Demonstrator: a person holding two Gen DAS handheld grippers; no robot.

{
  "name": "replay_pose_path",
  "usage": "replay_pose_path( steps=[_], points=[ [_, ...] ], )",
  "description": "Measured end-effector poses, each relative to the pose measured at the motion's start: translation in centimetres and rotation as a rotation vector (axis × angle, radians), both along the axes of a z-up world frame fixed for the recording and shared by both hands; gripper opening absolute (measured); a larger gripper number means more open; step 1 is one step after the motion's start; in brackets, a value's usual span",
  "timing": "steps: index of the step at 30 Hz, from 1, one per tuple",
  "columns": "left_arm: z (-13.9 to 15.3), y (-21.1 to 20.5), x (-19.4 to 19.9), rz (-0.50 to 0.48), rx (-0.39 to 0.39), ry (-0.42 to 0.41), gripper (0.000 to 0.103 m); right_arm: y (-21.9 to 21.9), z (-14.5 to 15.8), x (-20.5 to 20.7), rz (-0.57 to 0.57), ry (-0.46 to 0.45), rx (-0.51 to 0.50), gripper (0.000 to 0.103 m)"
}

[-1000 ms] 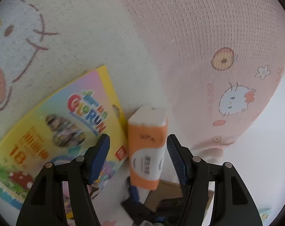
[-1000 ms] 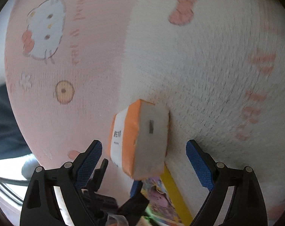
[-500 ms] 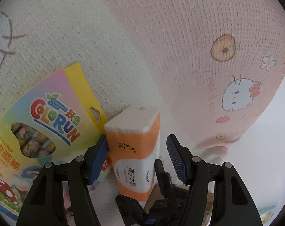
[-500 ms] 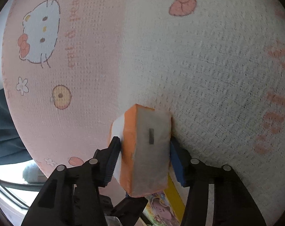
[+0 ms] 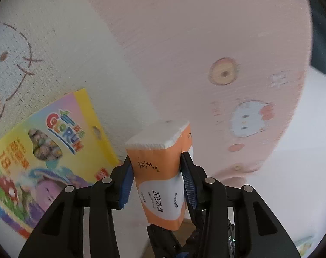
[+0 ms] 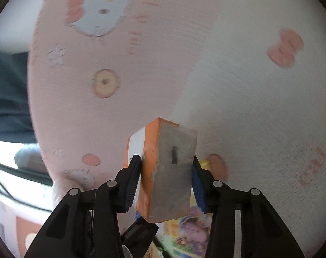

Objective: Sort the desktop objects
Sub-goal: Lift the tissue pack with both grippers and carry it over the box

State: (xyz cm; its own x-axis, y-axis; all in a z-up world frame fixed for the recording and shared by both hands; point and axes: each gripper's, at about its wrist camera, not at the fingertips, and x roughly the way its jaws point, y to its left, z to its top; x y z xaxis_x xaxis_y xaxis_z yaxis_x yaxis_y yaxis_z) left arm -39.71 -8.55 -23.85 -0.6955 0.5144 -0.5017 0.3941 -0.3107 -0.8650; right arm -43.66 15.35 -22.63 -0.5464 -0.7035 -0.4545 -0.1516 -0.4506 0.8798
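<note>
Orange-and-white tissue pack (image 5: 160, 176), rainbow-yellow crayon box (image 5: 44, 150), pink-and-cream cartoon-cat mat (image 5: 206, 43).

pink-and-white cartoon mat (image 5: 184, 32), dark cloth (image 6: 8, 94)

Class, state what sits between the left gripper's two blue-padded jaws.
The orange-and-white tissue pack sits squeezed between the left gripper jaws, seen in the left wrist view.

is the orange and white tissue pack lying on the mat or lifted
Lifted, it seems: the orange and white tissue pack is clamped by both the left gripper and the right gripper, above the pink and white mat.
</note>
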Motion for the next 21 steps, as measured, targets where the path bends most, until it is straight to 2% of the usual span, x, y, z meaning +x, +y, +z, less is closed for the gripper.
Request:
replay_pose_path(
  steps=[6,10,15,21],
  points=[
    [2.7,0.4,3.3,0.095,0.114,0.031,0.046,-0.2,6.8,0.6,0.096,0.087,0.144,0.042],
    [4.1,1.3,5.5,0.127,0.14,0.036,0.047,1.0,9.2,3.5,0.161,0.126,0.212,0.042],
    [6.3,2.7,8.6,0.142,0.111,0.068,0.047,2.9,11.2,5.1,0.202,0.143,0.203,0.042],
    [8.6,6.0,10.4,0.132,0.084,0.093,0.047,6.3,13.3,7.2,0.205,0.159,0.207,0.043]
  ],
)
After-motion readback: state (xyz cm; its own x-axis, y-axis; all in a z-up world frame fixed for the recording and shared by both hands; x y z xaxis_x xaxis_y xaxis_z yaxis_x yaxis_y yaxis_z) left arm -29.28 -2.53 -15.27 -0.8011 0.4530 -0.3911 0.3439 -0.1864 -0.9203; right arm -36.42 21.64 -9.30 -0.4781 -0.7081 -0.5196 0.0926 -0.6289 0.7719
